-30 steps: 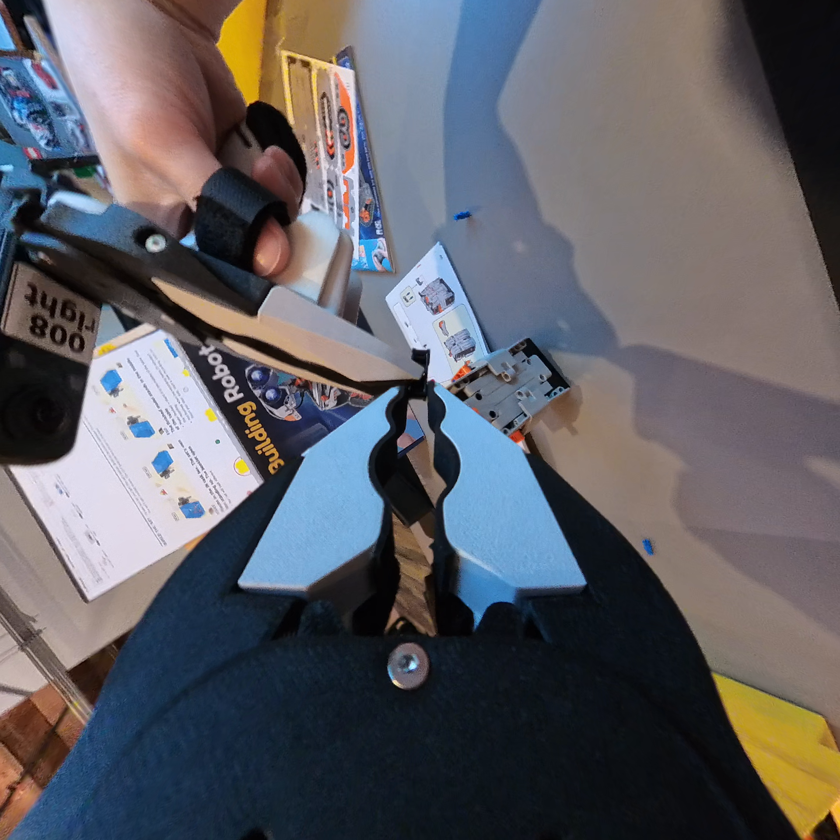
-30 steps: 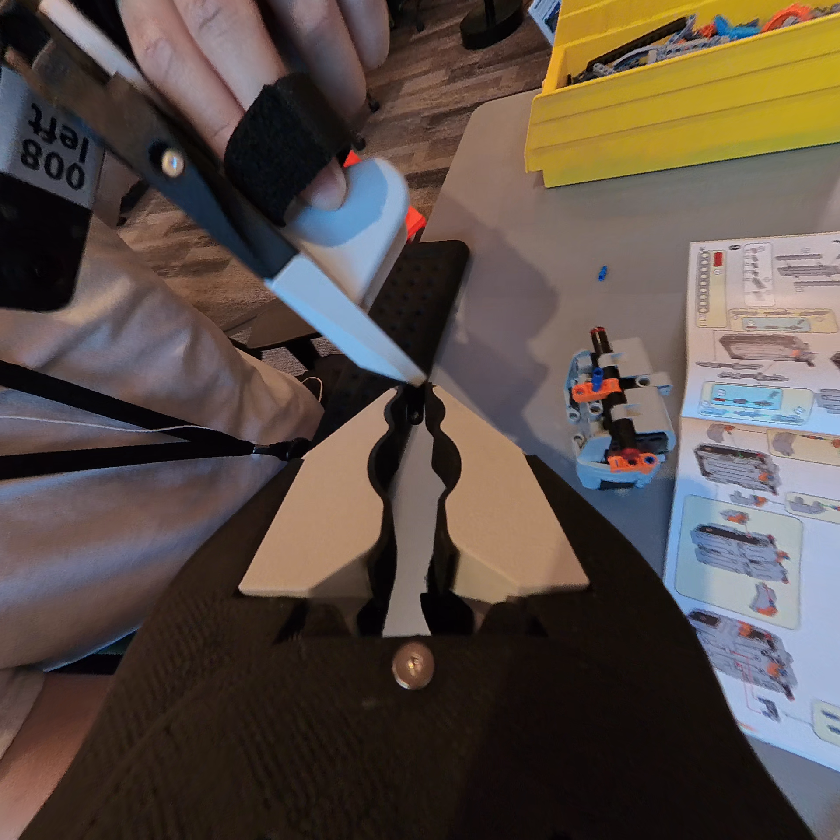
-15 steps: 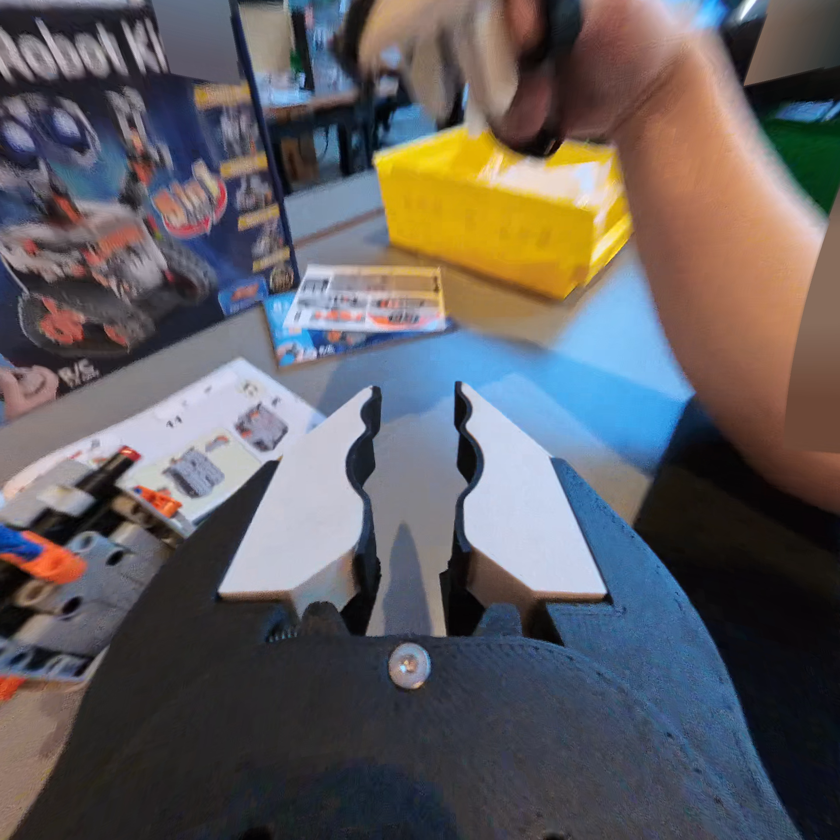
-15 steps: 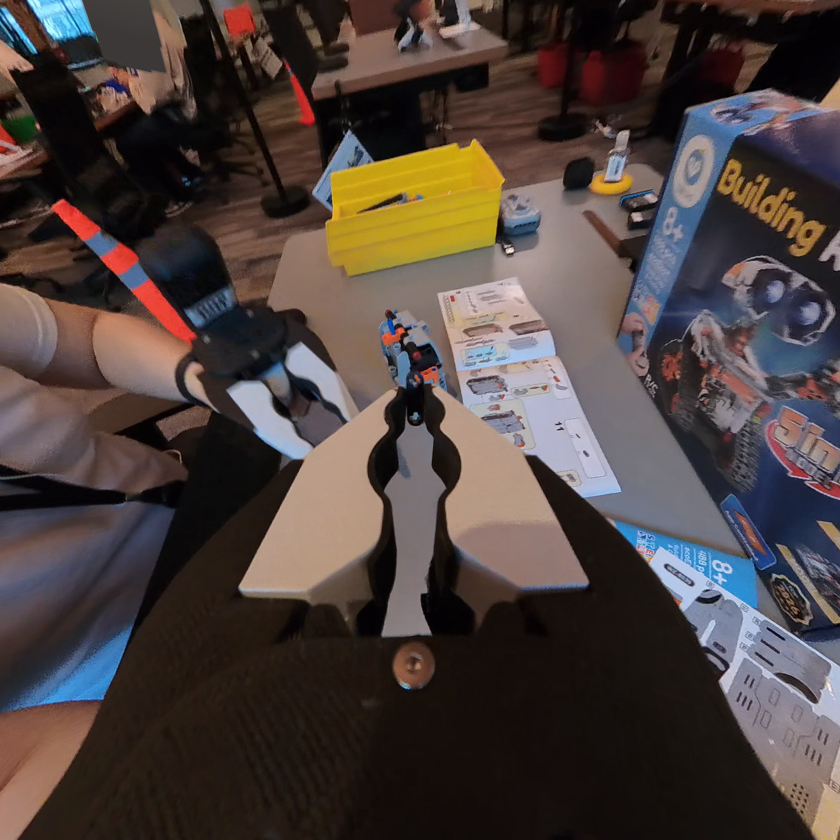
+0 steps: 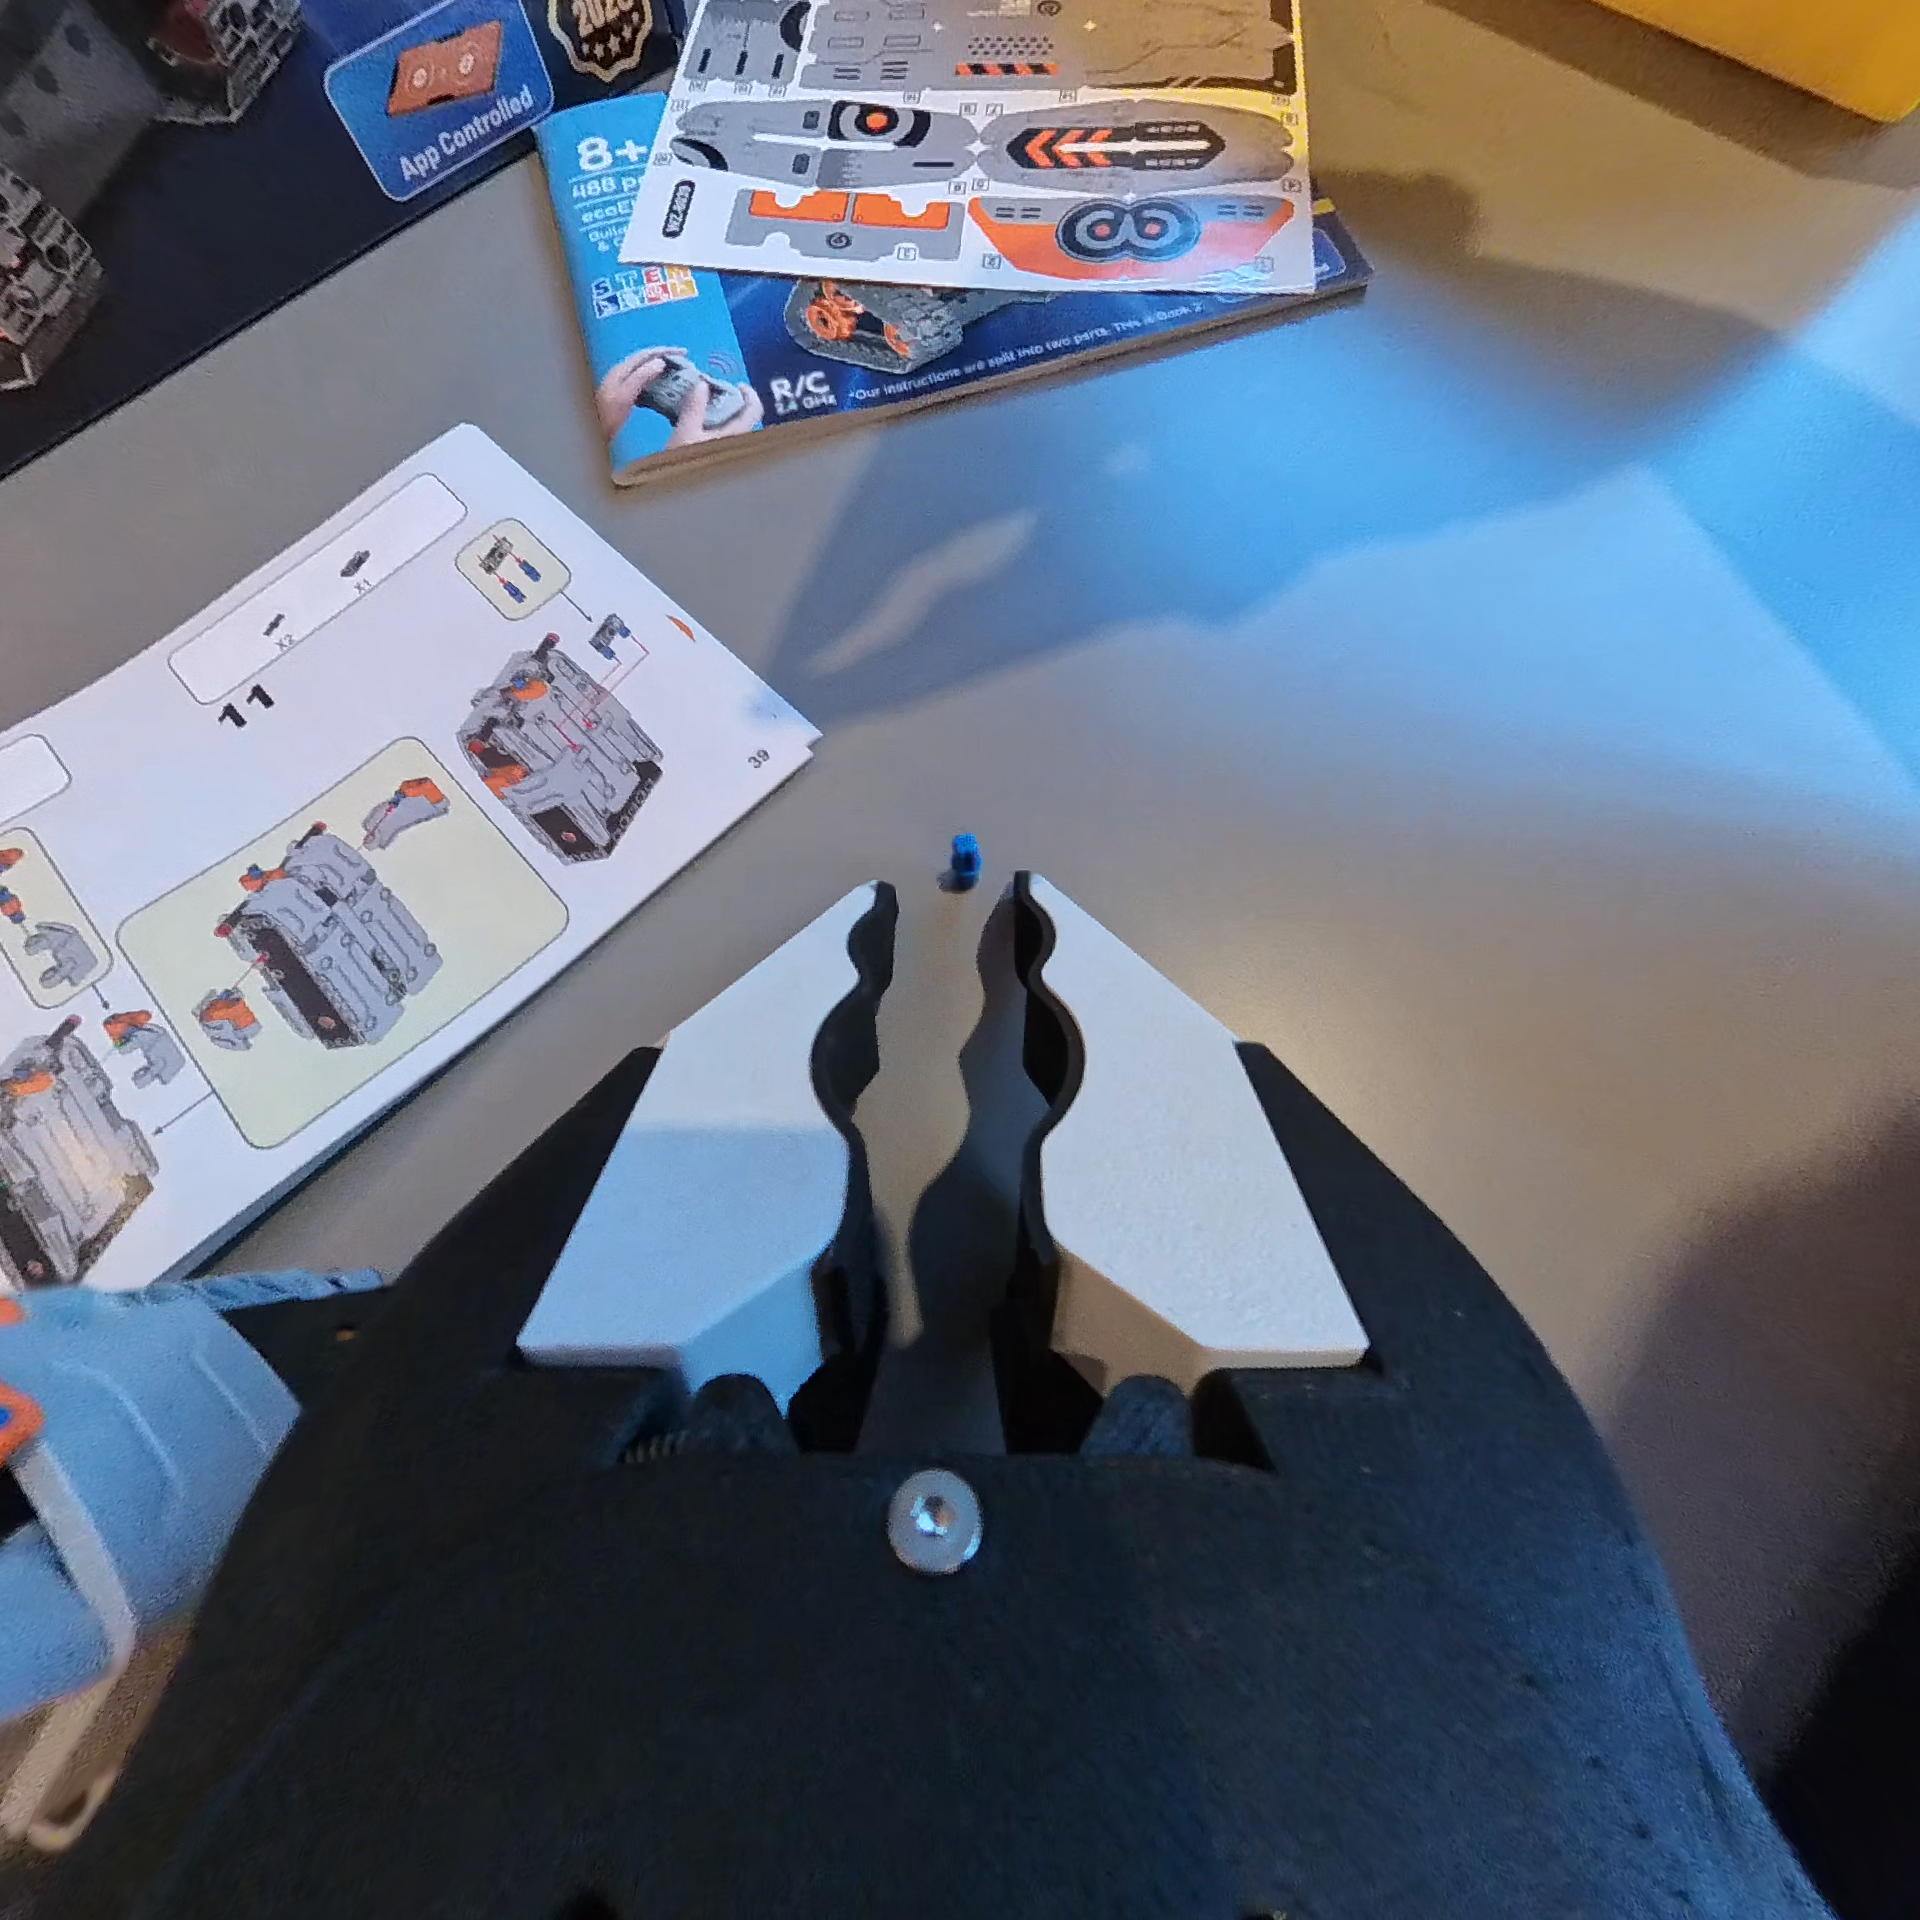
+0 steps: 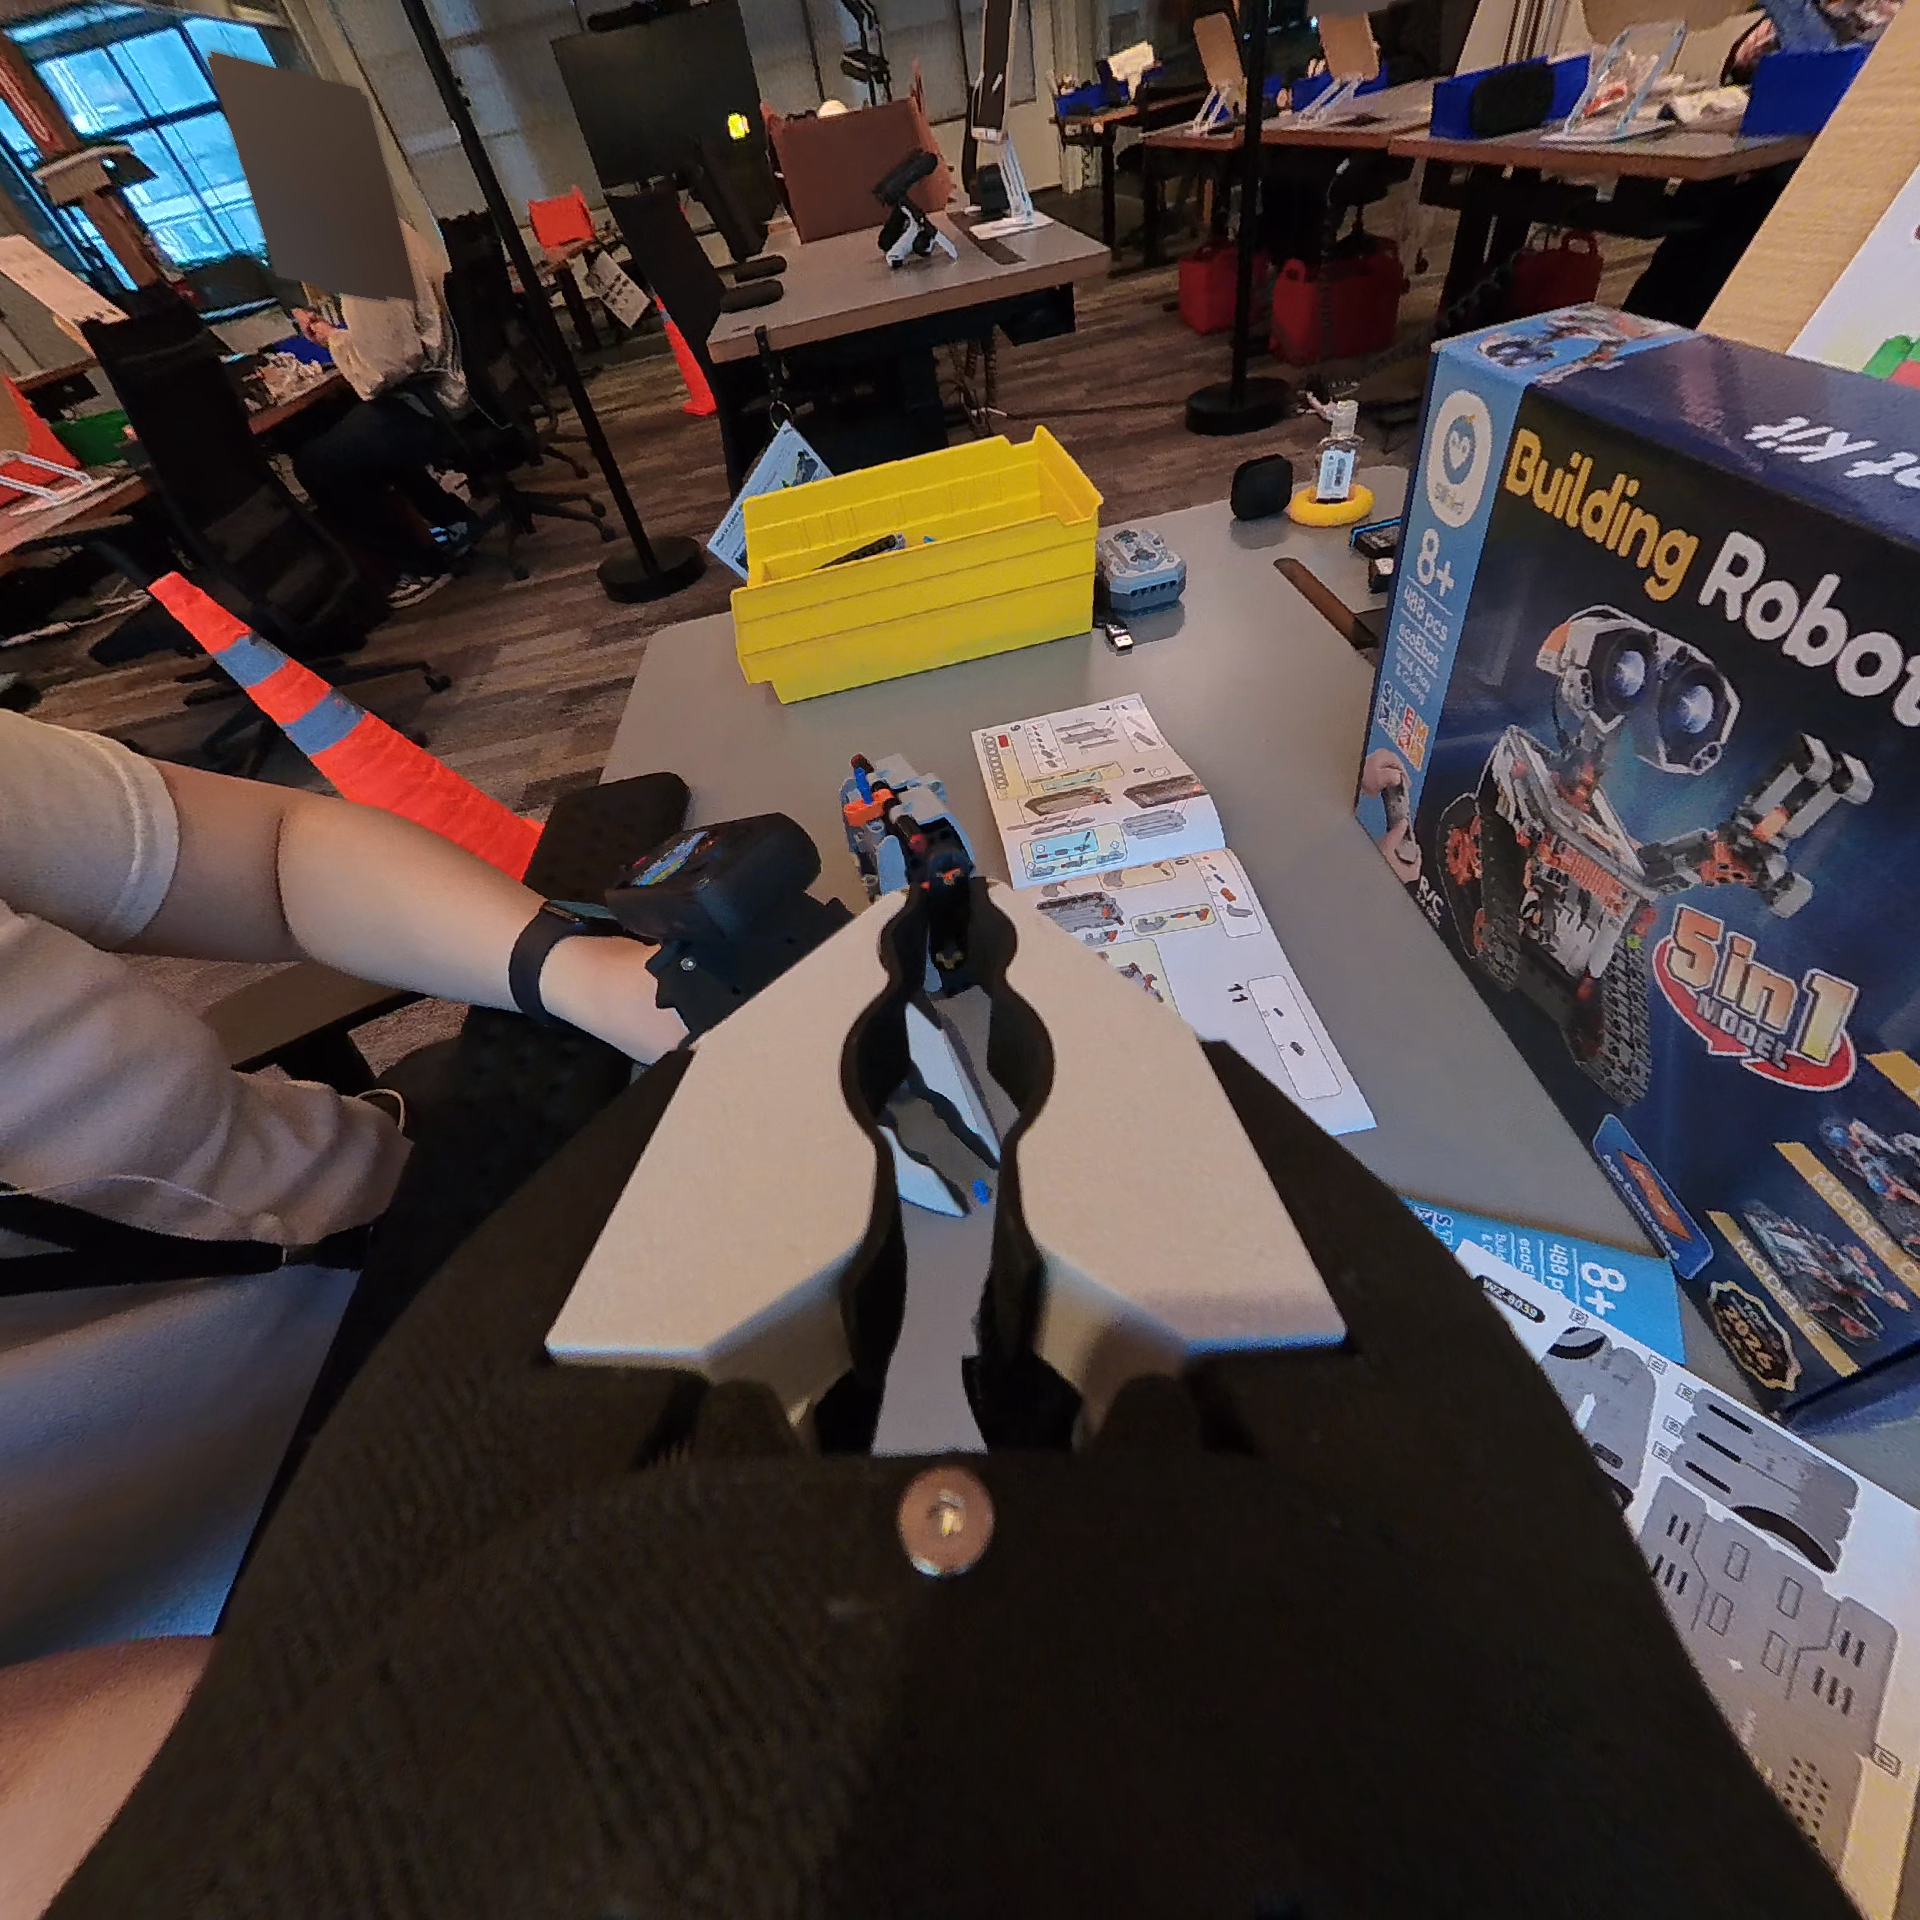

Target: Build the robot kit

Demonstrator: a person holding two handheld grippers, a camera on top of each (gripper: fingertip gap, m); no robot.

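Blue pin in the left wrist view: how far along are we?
Done: the grey block assembly stands part-built beside the open manual. In hand: the left gripper is open, tips just short of the blue pin lying on the table. The right gripper is nearly shut. Left: the pin is not yet gripped.
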